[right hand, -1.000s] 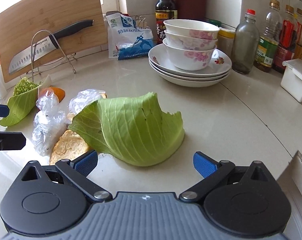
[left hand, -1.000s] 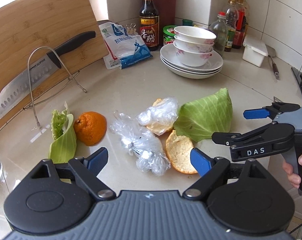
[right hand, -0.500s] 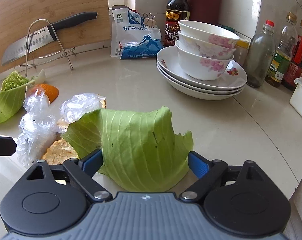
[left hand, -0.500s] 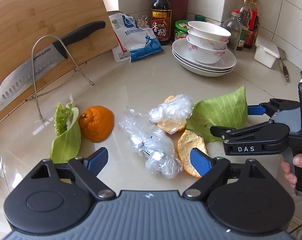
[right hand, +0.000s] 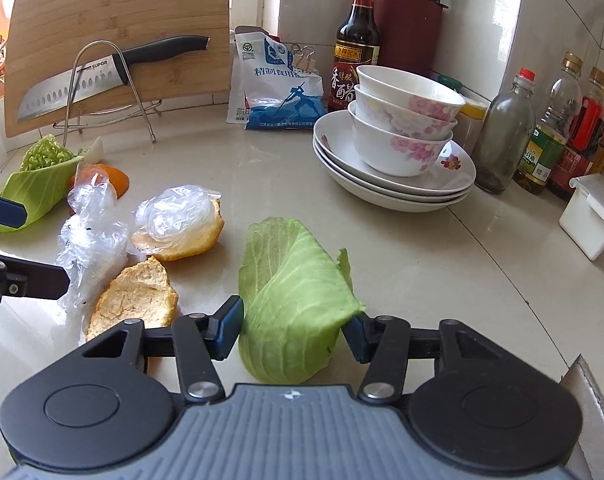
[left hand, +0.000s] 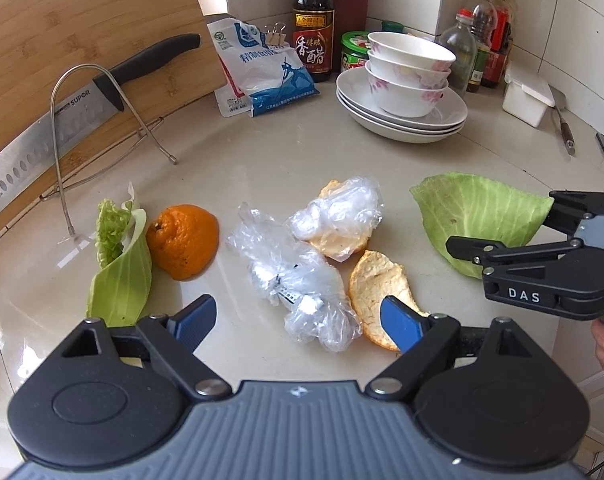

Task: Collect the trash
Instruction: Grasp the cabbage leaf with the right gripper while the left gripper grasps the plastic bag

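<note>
While the right gripper [right hand: 292, 330] has just been closing, now clamped on the cabbage leaf [right hand: 290, 300], and the left gripper [left hand: 298, 322] hangs wide open over the plastic wrap [left hand: 298, 280], next up is probably lifting that leaf clear.

home kitchen | tiled wall [left hand: 574, 8] behind a pale counter [left hand: 270, 160] | board [left hand: 82, 40] and knife [left hand: 82, 108] on a rack | stacked bowls [right hand: 406, 124] on plates | vinegar bottle [right hand: 356, 40], oil bottles [right hand: 550, 136], salt bag [left hand: 262, 76] | peel [left hand: 184, 240] and cabbage leaf [right hand: 290, 300] lying about
</note>
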Tool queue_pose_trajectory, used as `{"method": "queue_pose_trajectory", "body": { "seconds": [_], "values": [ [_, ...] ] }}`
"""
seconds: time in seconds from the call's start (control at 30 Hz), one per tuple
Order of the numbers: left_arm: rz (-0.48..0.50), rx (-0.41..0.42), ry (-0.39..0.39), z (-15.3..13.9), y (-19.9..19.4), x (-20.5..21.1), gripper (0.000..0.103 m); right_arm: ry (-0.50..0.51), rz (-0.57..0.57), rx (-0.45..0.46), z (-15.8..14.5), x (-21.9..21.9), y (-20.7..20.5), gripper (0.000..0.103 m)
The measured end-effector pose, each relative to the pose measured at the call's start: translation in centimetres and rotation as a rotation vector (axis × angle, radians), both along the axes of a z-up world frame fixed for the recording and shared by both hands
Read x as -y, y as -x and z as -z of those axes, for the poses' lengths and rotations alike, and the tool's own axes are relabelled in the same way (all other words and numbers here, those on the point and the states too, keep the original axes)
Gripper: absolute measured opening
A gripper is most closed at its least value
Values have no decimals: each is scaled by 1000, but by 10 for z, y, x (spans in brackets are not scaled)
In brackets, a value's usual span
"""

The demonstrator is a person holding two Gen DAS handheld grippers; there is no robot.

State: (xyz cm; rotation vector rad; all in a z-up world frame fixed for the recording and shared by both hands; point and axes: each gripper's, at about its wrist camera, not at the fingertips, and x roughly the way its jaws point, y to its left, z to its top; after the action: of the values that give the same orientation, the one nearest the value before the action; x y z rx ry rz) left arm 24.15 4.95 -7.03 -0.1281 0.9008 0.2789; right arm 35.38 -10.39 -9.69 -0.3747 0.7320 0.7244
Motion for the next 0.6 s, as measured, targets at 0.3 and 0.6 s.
{"method": "queue_pose_trajectory", "body": {
  "seconds": [0.3, 0.6],
  "values": [
    [-8, -6, 29, 7, -4, -9, 89, 5, -1, 19, -7, 3, 6, 49],
    [-58, 16, 101, 19, -18, -26, 87, 0, 7, 12, -8, 5, 6, 50]
  ]
}}
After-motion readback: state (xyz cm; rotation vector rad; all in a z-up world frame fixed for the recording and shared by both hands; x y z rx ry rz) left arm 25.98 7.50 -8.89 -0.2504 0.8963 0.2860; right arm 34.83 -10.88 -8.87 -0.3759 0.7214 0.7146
